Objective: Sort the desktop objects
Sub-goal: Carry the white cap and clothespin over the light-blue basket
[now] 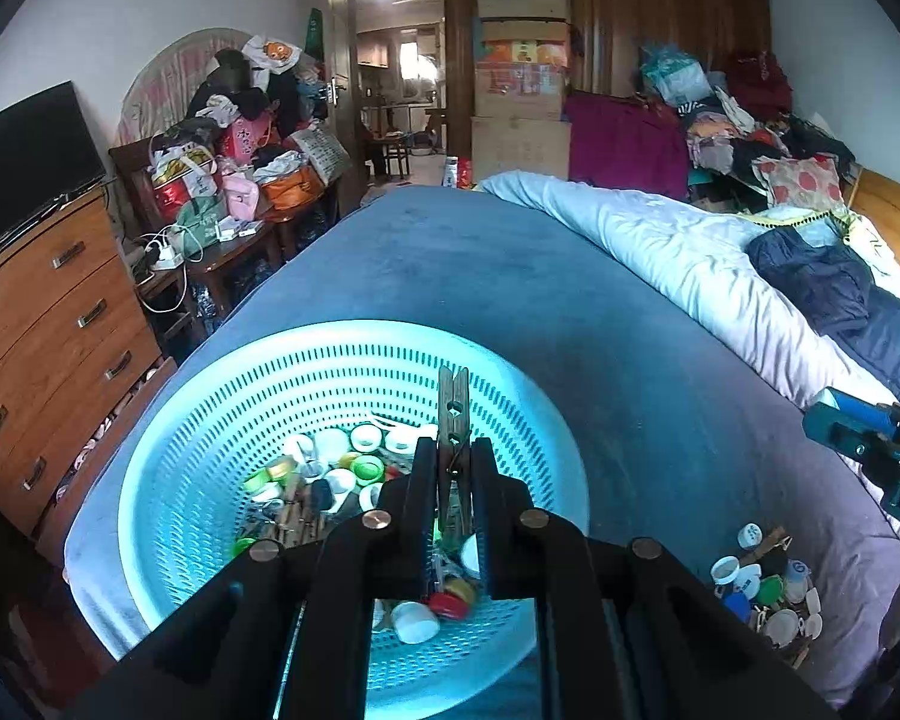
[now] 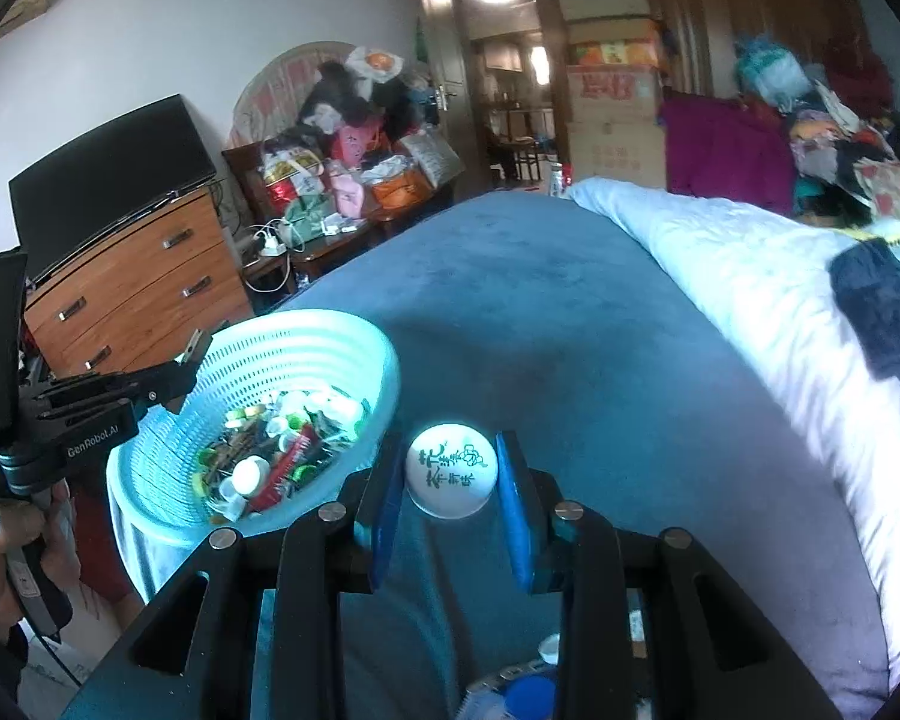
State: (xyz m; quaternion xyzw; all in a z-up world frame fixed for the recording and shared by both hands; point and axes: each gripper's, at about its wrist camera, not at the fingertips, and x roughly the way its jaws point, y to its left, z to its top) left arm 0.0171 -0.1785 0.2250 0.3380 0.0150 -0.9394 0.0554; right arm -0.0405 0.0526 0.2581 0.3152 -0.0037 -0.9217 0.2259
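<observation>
The teal basket (image 1: 168, 480) sits on the blue bedspread (image 1: 510, 276) and is my landmark. Inside it: a jumble of bottle caps (image 1: 354, 468), white, green, red, yellow, plus wooden clothespins and other small bits I can't make out.

My left tongs (image 1: 453, 480) hang directly over the basket, w/ fingers clenched on a wooden clothespin (image 1: 453, 414). The pin stands upright between the fingers, its top end sticking out beyond the tips, above the basket's contents.

My right tongs (image 2: 450, 474) are just right of the basket, above the bedspread. The blue pads (image 2: 513, 498) are closed against either side of a white cap (image 2: 450, 471) w/ green print facing the cam. The cap is held off the bed, near the basket rim but outside it.

Further right of the basket, a loose pile of caps and pins (image 1: 768, 582) lies on the bedspread, white, blue and green caps mixed w/ wooden clothespins, well apart from the left tongs. A white duvet (image 1: 660, 240) is bunched along the far right of the bedspread.
</observation>
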